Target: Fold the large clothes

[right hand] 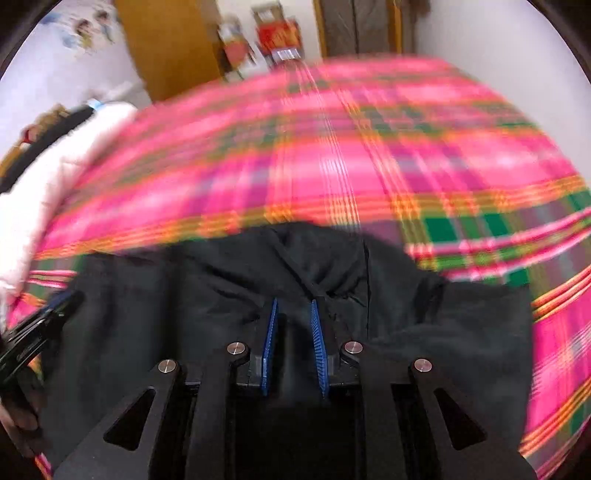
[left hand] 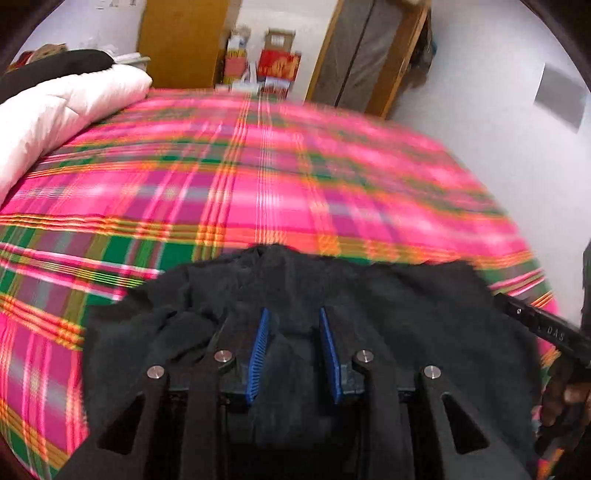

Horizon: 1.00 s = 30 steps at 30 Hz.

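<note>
bed: pink-green plaid cover (left hand: pixel 295 177); white duvet (left hand: pixel 55 114) at its left | walls: white | far end: wooden door (left hand: pixel 181 40); stacked boxes (left hand: pixel 277 62)

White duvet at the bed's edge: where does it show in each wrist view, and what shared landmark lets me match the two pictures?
Left wrist: the white duvet fills the upper left, lying on the plaid bedspread.
Right wrist: it runs down the left edge, blurred, above the other gripper.
Shared landmark: the red box against the far wall, beside the wooden door.
</note>
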Tool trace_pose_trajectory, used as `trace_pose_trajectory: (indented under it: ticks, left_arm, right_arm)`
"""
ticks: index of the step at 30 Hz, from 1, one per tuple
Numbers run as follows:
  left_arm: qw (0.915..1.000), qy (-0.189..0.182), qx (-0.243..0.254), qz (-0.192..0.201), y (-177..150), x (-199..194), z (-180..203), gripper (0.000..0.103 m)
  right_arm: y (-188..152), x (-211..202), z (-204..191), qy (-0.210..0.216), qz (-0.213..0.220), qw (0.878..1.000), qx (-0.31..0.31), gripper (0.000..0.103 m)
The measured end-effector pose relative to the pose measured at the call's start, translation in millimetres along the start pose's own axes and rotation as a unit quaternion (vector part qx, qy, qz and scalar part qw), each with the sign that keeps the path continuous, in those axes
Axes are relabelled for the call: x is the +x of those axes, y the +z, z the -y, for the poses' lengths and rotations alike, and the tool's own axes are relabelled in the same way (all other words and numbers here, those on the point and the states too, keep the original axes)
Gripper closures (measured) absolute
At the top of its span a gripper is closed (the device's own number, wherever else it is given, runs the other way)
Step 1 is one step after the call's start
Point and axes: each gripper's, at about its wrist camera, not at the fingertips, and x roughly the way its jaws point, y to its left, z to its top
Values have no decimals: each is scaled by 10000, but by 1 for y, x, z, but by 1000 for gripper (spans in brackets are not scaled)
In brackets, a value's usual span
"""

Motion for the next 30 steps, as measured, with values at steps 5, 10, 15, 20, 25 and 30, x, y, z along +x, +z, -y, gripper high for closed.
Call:
trace_pose_trajectory:
  ticks: [5,10,15,20,25,30]
  left_arm:
    - [9991,-318,127,246,-28,-71,6,73]
    - [9987,-118,42,-493,-82,-56,-3,73]
    - [9977,45,198,-651,-92,-31,-2,73]
    - [9978,-98,39,-657,-92,-58,3,74]
    - [9983,-463,163,-301,-100,-95,26,74]
    - [9944,-338,529,-853,-119,-52,41,74]
  right_arm:
    - [-35,-66,-35,763,326,9961,-294,83]
    - [-90,-29,-37,617,-492,9964,-302,84]
    - [-94,-14,-27,619,-584,9959,-300,85]
    - [-88,-47,-32,565,-478,9970,-212,84]
    - [-113,-88,-47,839,-222,9959,-268,83]
    - [-135,-49,-47,687,-728,9945,-318,83]
